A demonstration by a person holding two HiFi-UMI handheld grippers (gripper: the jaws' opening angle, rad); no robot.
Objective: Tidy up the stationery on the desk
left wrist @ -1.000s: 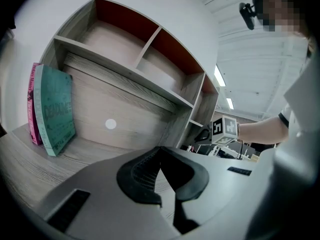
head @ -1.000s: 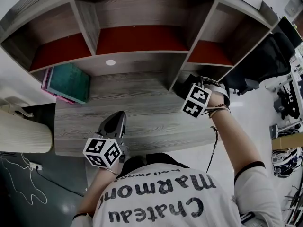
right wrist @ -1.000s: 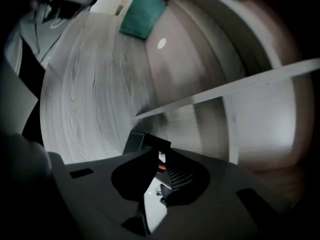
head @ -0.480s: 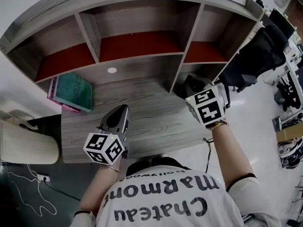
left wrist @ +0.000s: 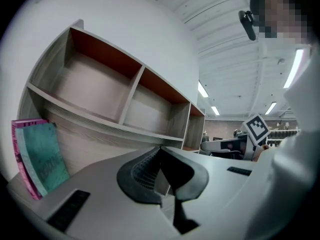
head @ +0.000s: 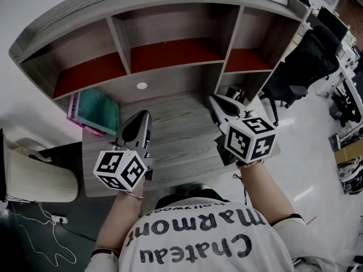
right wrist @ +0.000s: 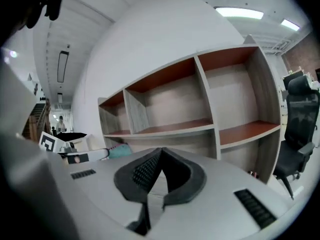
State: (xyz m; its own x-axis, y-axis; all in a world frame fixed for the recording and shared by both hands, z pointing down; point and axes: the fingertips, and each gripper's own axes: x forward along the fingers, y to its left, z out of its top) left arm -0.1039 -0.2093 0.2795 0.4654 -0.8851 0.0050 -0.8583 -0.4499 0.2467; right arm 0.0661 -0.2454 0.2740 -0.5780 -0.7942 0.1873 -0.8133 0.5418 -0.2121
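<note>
Risen since earlier, the right gripper (head: pixel 213 98) has rolled and drawn back from under the shelf (head: pixel 170 67); the left gripper (head: pixel 146 114) has risen too. Both sets of fingers are closed and empty. Books (head: pixel 96 111) stand on the bench (head: pixel 181 146) under the shelf's left bay.

Books (head: pixel 95 111) — desk's (head: pixel 176 130) left end
</note>
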